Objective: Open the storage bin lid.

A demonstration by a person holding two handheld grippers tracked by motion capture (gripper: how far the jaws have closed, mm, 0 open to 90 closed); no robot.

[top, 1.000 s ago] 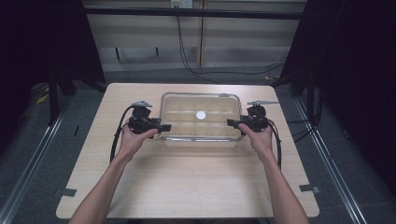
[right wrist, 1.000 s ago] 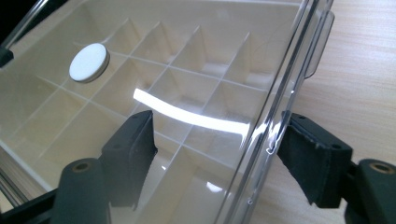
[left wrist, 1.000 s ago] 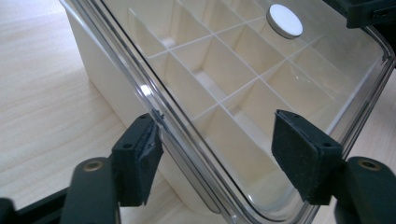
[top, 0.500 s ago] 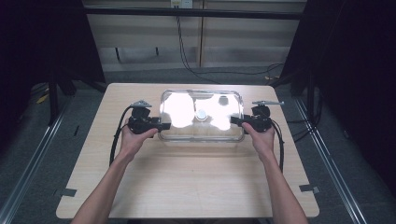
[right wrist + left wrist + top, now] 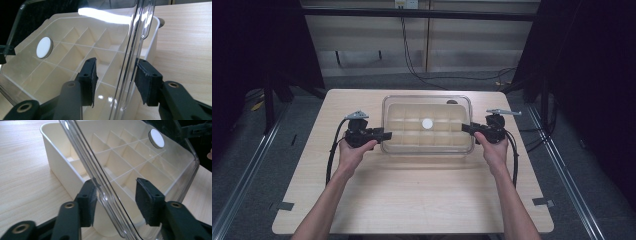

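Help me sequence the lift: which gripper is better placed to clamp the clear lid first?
Left, narrowly: the rim of the clear lid runs deep between the open jaws of the left gripper. The right gripper straddles it too, nearly as well.

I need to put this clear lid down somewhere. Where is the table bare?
Broad bare wood lies between the compartment box and the near table edge, between the forearms. Narrower strips flank the box. It is crowded at the box, where lid and both grippers meet.

lid: clear glossy plastic | box: cream matt plastic | table: pale wood grain
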